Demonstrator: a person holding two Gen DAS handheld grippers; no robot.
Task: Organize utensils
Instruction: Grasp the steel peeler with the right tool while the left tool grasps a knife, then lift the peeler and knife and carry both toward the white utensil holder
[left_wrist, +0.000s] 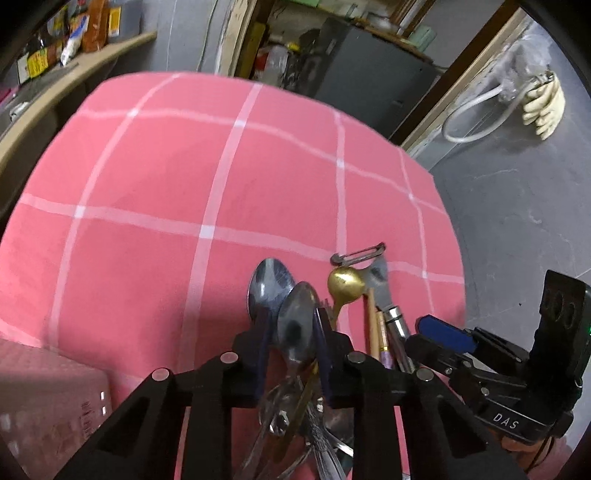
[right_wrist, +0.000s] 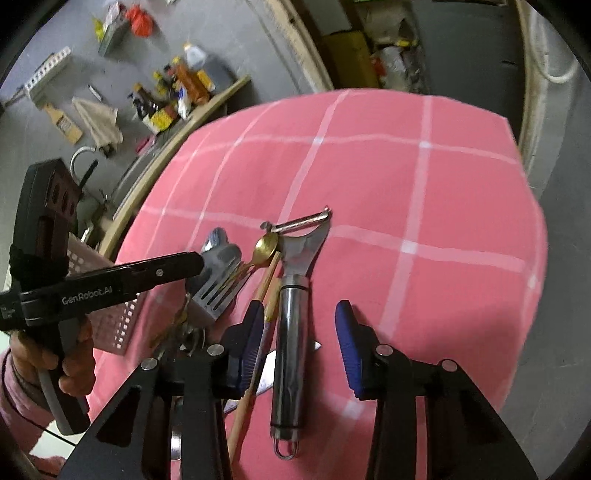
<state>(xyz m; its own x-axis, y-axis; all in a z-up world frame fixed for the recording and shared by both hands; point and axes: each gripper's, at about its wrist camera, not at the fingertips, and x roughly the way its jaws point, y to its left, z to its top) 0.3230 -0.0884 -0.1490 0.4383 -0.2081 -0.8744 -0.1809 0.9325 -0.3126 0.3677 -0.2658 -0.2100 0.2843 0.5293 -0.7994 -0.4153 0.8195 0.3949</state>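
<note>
A heap of utensils lies on the pink checked cloth (left_wrist: 184, 184). My left gripper (left_wrist: 291, 325) is shut on two steel spoons (left_wrist: 297, 325), held above the heap; in the right wrist view it shows from the side with the spoon bowls (right_wrist: 218, 251) at its tips. A gold spoon (left_wrist: 343, 282) (right_wrist: 266, 245), wooden chopsticks (right_wrist: 271, 280) and a steel peeler (right_wrist: 293, 314) (left_wrist: 376, 273) lie beside them. My right gripper (right_wrist: 301, 332) is open, its blue pads either side of the peeler's handle, just above it. It also shows in the left wrist view (left_wrist: 447, 336).
A pink perforated basket (right_wrist: 110, 317) (left_wrist: 48, 398) stands at the cloth's near left. A knife blade (right_wrist: 267, 373) lies under the chopsticks. A wooden counter edge (right_wrist: 162, 155) with bottles runs at far left. Grey floor lies right of the table (left_wrist: 517, 221).
</note>
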